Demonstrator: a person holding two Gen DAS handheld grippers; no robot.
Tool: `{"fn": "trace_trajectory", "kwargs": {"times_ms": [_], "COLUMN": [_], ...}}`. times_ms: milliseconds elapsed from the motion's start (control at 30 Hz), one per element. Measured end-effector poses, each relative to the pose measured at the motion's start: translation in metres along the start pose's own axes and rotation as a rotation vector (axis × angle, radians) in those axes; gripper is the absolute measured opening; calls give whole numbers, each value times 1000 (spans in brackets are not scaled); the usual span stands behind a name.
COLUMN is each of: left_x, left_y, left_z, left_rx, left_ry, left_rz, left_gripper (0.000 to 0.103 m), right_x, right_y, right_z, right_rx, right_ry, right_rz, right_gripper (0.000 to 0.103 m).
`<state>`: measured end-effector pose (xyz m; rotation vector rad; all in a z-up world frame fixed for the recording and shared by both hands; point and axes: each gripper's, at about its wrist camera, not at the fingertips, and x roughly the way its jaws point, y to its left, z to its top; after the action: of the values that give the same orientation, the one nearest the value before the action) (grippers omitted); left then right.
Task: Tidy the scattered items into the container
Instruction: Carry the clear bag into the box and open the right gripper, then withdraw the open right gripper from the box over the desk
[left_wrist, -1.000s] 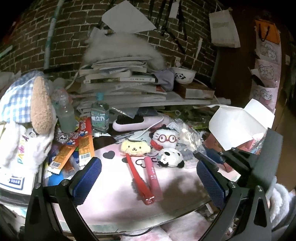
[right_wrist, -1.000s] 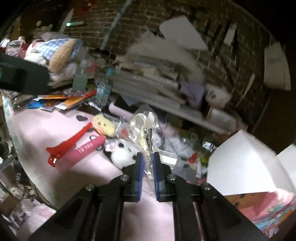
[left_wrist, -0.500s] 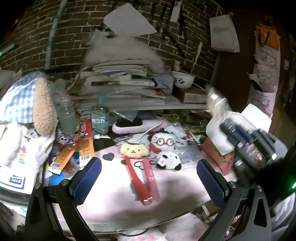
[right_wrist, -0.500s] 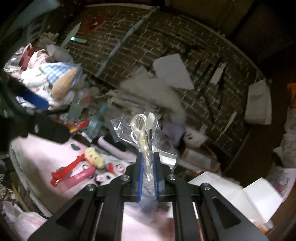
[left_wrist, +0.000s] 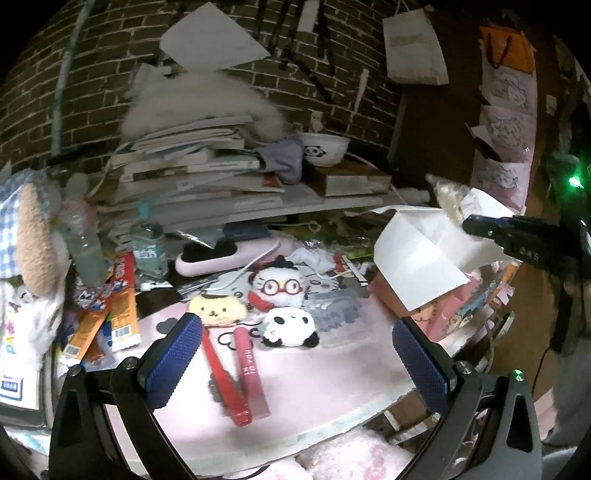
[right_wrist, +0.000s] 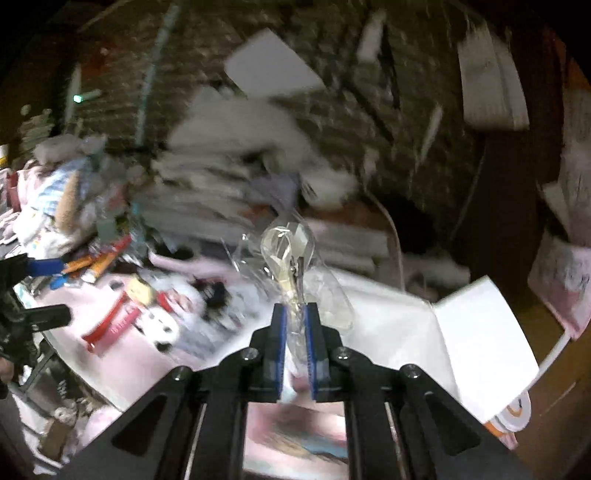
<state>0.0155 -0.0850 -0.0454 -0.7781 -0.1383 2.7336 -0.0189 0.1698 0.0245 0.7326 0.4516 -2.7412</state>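
Brick wall behind, pink tabletop (left_wrist: 332, 376) crowded with clutter along its back edge. Right gripper (right_wrist: 295, 325) is clamped on a clear plastic packet (right_wrist: 291, 254), which sticks up from between the pads. A second ago the packet was low over the toys near the middle of the tabletop; now it is lifted and carried toward the right edge. From the left wrist view it hangs above the white flaps of the open pink box (left_wrist: 417, 254) at the right corner, which looks to be the container. Right view is motion-blurred, so whether the packet is squarely over the opening is uncertain.

Left gripper (left_wrist: 295, 362) has its jaws spread wide, nothing between them, hovering over the front edge. Below it lie the red hair clip (left_wrist: 225, 380), pink clip (left_wrist: 251, 373), panda plush (left_wrist: 290, 326) and yellow plush (left_wrist: 216, 312), unmoved.

Judgement: one item is nearly delivered; release over the box comes next, with most items left.
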Motion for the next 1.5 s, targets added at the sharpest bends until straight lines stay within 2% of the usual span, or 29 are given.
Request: {"fn": "trace_trajectory", "kwargs": {"times_ms": [133,300,533,567,633,667,700,1067,1200,1333,1500], "left_x": [4,5,7,7,8,9,10,18,19,20,21], "left_y": [-4,-4,-2,-2,-3,-4,-4,-12,-12,-9,1], "left_z": [0,0,0,-1,-1,-1,-1,-3,-3,-4,-11], "left_rx": [2,0,-5,-3,2,4,6,25,20,10,2], "left_ry": [15,20,27,28,31,35,40,68,72,79,101], "left_rz": [-4,1,1,0,2,9,17,51,57,73,110], "left_gripper": [103,103,103,103,103,103,103,103,103,103,103], "right_x": [25,55,73,73,70,70,68,85,70,43,19], "right_y": [-33,-54,-63,-62,-61,-61,-62,-89,-74,-45,6], "right_z": [-3,-15,-23,-21,-19,-18,-18,-15,-11,1,9], "right_rx": [24,32,9,4,-8,-8,-4,31,43,40,15], "right_ry": [166,325,419,418,417,415,402,433,376,254,148], "right_rz": [33,52,-2,-7,-24,-29,-46,-91,-23,49,206], "right_gripper": [7,7,11,13,31,47,52,51,51,51,51]}}
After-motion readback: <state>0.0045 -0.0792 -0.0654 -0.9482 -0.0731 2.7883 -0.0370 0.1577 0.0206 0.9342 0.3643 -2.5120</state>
